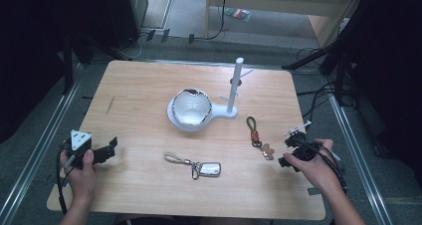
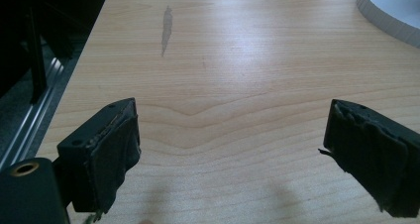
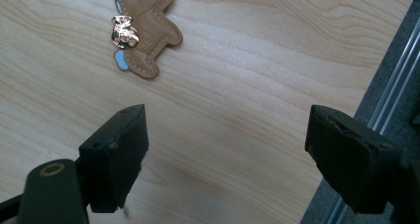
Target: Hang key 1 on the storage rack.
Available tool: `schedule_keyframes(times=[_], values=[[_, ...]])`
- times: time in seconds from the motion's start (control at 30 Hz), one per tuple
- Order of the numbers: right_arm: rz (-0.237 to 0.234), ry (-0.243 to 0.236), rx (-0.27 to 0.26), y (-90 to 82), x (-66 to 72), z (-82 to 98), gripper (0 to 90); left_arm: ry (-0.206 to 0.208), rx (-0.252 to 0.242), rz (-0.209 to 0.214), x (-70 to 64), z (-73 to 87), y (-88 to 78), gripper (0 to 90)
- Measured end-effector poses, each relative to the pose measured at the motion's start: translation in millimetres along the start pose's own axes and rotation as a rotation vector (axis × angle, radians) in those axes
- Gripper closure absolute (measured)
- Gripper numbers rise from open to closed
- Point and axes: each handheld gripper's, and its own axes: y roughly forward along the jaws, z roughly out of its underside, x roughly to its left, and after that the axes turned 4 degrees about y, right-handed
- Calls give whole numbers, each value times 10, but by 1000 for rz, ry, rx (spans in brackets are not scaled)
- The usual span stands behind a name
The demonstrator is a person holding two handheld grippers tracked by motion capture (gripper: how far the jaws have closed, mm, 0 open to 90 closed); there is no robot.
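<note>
A: Where does the brown keychain (image 1: 260, 135) lie just now?

B: Right of centre in the high view, flat on the tabletop (image 1: 139, 90). Its long axis runs from the cord loop at the upper left down to the leather charm (image 3: 144, 28) at the lower right, and that charm end is the end nearest the right tool (image 1: 294, 148).

A: And the tool itself?

B: Jaws spread wide, nothing between them. In the right gripper view the charm sits at the upper left of the frame, beyond the jaws and off toward the left one, so I judge the tool would have to travel forward and shift left to straddle it.

A: The left tool (image 1: 102, 153)?

B: Also spread and empty, at the lower left of the high view, well apart from that keychain. The right hand (image 1: 313, 163) is plainly nearer. The car key (image 1: 201, 168) lies at lower centre, between the two tools.
</note>
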Motion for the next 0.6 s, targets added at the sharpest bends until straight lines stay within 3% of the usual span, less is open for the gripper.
schedule_keyframes(times=[0.17,0.6], values=[[-60,-15,86,-2,-33,-127,149,1,-1,0,-1,0,-1,75],[-74,47,127,13,-151,-400,150,-3,-3,3,3,1,-1,76]])
